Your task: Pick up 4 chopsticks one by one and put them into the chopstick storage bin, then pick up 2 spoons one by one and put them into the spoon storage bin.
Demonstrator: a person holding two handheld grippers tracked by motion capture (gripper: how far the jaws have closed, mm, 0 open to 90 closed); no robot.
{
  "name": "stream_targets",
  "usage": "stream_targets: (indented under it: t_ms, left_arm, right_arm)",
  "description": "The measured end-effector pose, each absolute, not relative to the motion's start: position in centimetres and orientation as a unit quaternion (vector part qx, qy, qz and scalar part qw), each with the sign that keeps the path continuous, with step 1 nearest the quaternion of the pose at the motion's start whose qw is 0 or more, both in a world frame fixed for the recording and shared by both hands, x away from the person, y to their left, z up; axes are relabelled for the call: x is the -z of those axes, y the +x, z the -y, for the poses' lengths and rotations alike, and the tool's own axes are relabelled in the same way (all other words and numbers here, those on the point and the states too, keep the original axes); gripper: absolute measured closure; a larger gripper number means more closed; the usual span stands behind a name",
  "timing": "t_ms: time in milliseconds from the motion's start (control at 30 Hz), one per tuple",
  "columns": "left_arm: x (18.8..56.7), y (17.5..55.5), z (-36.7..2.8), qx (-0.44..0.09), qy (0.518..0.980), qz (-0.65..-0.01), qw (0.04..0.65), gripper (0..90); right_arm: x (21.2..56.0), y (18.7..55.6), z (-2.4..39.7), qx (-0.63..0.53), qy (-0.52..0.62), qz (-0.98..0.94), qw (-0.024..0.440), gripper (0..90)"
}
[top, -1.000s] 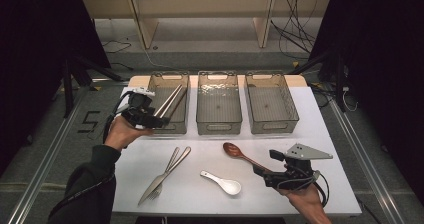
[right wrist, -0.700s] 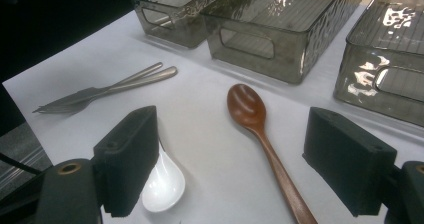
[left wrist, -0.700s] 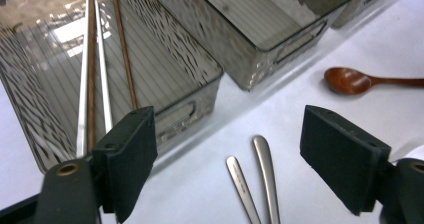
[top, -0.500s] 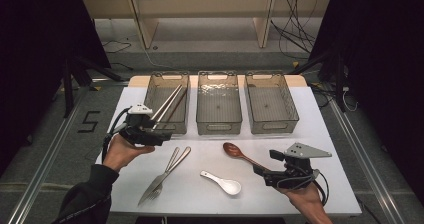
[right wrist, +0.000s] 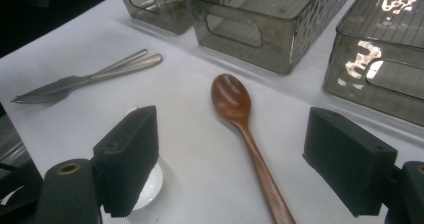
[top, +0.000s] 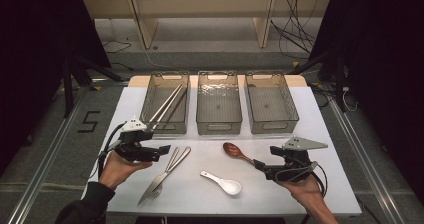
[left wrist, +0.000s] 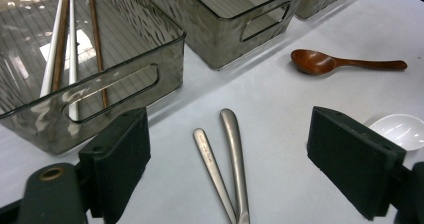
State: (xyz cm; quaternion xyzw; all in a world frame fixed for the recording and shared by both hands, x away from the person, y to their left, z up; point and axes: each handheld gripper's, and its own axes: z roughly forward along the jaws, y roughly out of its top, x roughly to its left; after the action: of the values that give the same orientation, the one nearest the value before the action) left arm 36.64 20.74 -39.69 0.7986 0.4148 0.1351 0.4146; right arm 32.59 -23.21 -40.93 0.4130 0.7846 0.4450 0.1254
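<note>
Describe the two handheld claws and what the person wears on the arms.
Both are black. The left claw and right claw each carry a pale grey three-cornered plate on top and trail a black cable. Their own cameras show thick, blocky black pads on each jaw, with a round brass-coloured fitting near the left jaw's base. The left arm wears a dark sleeve.

Three clear bins [top: 219,128] stand in a row at the back of the white table [top: 330,184] — chopsticks [top: 167,104] lean in the left one — and a white spoon [top: 222,183] lies near the front edge.
</note>
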Motion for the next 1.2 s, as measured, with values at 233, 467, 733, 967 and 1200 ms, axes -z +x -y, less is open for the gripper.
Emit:
stream_targets:
  t_ms: [233, 467, 733, 967, 1200]
  left_arm:
    - [39.8, 36.3, -21.1, -0.133, 0.798, -0.423, 0.409, 16.2]
    - [40.3, 35.7, -20.7, -0.144, 0.816, -0.41, 0.382, 16.2]
    - [41.1, 34.9, -21.1, -0.126, 0.82, -0.42, 0.367, 15.7]
    - [41.2, 34.6, -21.4, -0.127, 0.817, -0.424, 0.37, 15.4]
    - [41.1, 34.4, -21.2, -0.129, 0.818, -0.419, 0.373, 15.4]
  right_arm:
    - [41.2, 34.4, 23.1, -0.423, 0.409, -0.8, 0.12, 22.6]
    - [41.8, 35.9, 22.4, -0.388, 0.406, -0.821, 0.101, 22.4]
    - [42.0, 36.8, 21.5, -0.352, 0.395, -0.843, 0.096, 22.3]
    - [42.0, 37.4, 20.8, -0.328, 0.384, -0.857, 0.099, 22.6]
    - [42.1, 38.6, 20.6, -0.299, 0.382, -0.871, 0.085, 25.3]
